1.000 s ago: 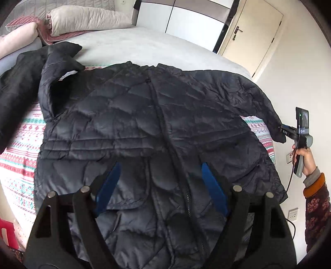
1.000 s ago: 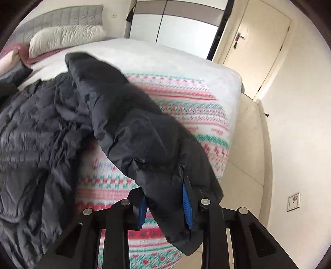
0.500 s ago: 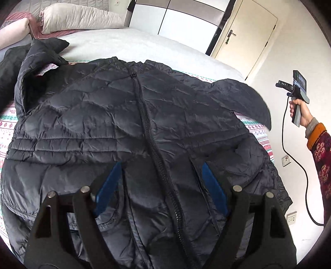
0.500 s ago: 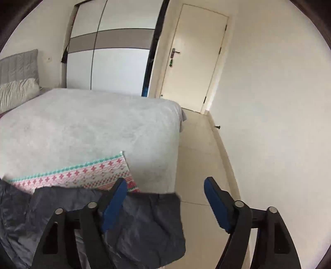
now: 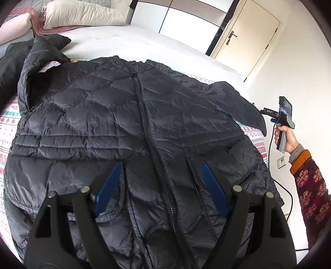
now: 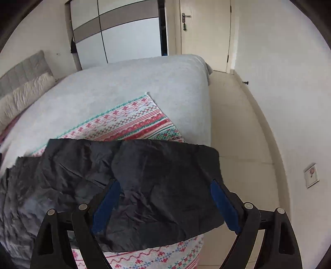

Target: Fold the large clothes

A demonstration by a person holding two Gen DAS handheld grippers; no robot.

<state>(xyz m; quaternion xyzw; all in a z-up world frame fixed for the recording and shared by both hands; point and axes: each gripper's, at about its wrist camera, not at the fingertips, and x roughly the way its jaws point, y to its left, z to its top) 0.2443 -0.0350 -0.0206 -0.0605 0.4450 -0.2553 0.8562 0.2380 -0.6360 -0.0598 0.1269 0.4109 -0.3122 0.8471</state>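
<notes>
A dark quilted puffer jacket lies front up and zipped on the bed, collar at the far side. My left gripper hovers open over its lower front, straddling the zipper, with nothing between the pads. The right sleeve lies spread out flat toward the bed's edge. My right gripper hangs just above the sleeve's cuff; its jaws are opening, wide apart, and neither pad touches the fabric. The left sleeve is bent up toward the pillows.
A red, white and green patterned blanket lies under the jacket on the grey bed. Pillows sit at the head, with another dark garment far left. Tiled floor, a door and a wall socket lie to the right.
My right gripper let go of the sleeve cuff and opened wide. The sleeve, lifted before, now lies flat toward the bed's edge. The left gripper has stayed open over the jacket's front.
</notes>
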